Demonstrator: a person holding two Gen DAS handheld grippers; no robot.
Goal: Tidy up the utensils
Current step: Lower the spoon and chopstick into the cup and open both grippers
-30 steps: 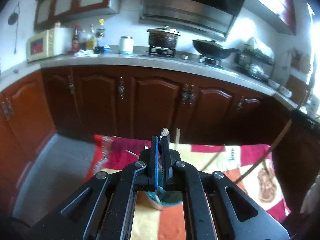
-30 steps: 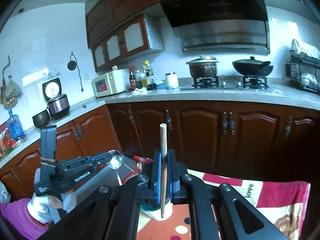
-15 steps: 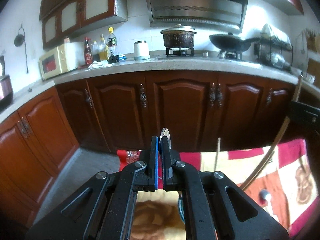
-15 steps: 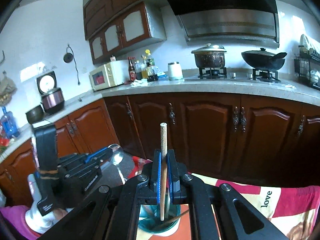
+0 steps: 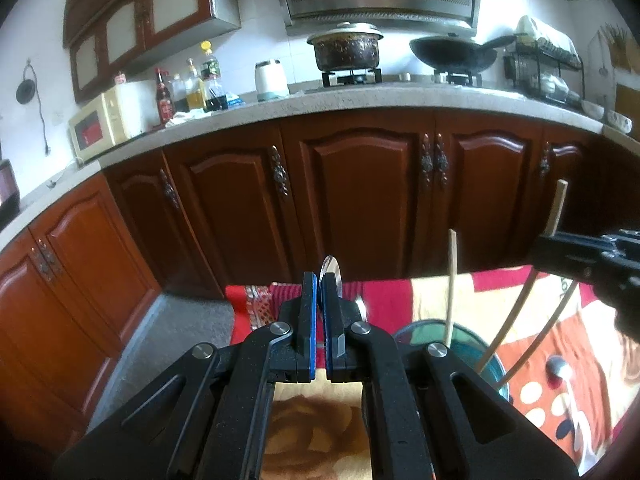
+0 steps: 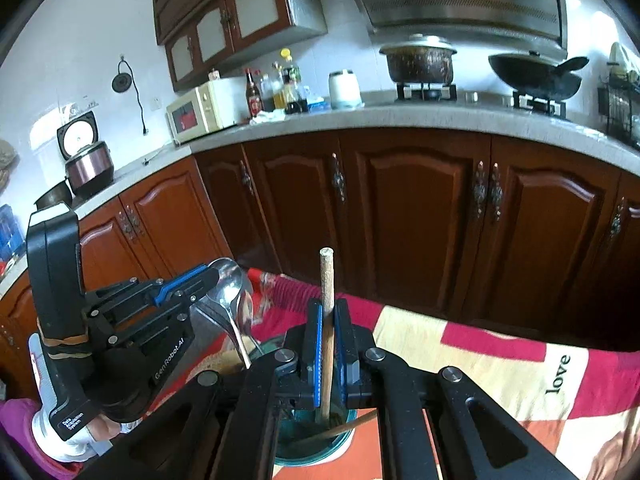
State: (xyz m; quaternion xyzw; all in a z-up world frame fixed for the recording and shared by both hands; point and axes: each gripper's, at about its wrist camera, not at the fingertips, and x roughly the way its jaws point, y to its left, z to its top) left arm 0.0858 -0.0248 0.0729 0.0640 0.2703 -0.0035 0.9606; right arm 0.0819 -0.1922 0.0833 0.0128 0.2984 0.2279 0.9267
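Only the right wrist view shows the spoon [image 6: 230,284] bowl sideways.

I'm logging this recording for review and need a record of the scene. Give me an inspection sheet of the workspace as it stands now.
Surface: table under a patterned red, cream and orange cloth.
Job's things: teal cup already holding chopsticks; metal spoons; a wooden chopstick; another spoon lying on the cloth.
Clutter: nothing seen on the cloth beyond the utensils.
Grippers: left hand-held gripper shut on the metal spoons; right hand-held gripper shut on the wooden chopstick, upright over the teal cup.
Cables: one hanging on the wall.
Surroundings: kitchen counter with microwave, bottles, pot, wok; wooden cabinets.
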